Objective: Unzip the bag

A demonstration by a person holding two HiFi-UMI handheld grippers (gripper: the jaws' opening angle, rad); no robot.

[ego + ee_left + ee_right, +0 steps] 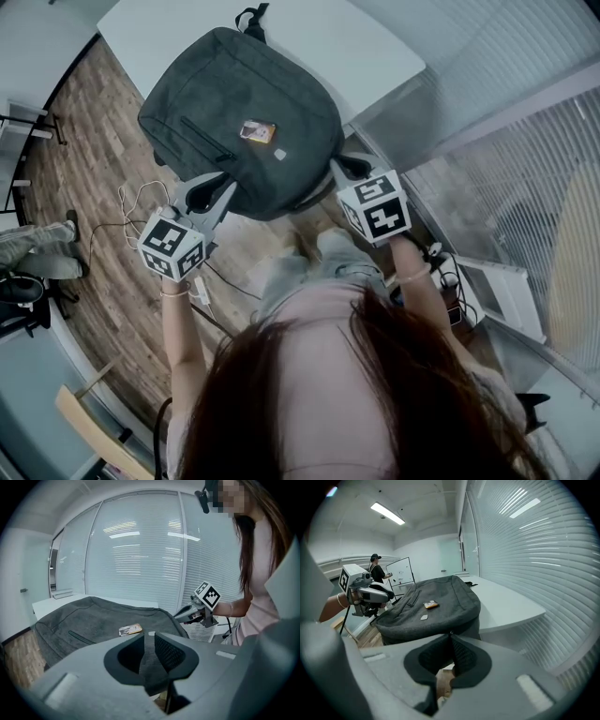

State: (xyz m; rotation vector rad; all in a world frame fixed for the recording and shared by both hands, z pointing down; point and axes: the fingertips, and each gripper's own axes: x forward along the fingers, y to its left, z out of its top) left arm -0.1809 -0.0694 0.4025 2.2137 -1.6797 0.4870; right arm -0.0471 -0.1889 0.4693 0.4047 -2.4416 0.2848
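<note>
Head view looks steeply down on a dark grey bag (244,112) lying flat on a white bench (375,47). Its near end hangs over the bench edge toward the person and its carry handle (251,17) is at the far end. A small orange label (257,131) sits near the middle of the bag's upper face, with a slanted pocket zipper (206,141) to its left. The left tool (217,192) is just beside the bag's near left corner and the right tool (349,169) is at its near right corner. Each carries a marker cube (375,208) (the right one shows brighter from above). In the left gripper view the left tool's pads stand apart with a clear gap. Only the grey fabric beyond shows through it, and nothing is pinched, so this tool is released. In the right gripper view the right tool's pads meet at their tips, clenched, right at the bag's overhanging edge. Whether a zipper pull or anything that small sits in the pinch cannot be made out. Wood-patterned floor (84,141) shows to the left of the bench, and slatted blinds (534,550) run along its right side.
</note>
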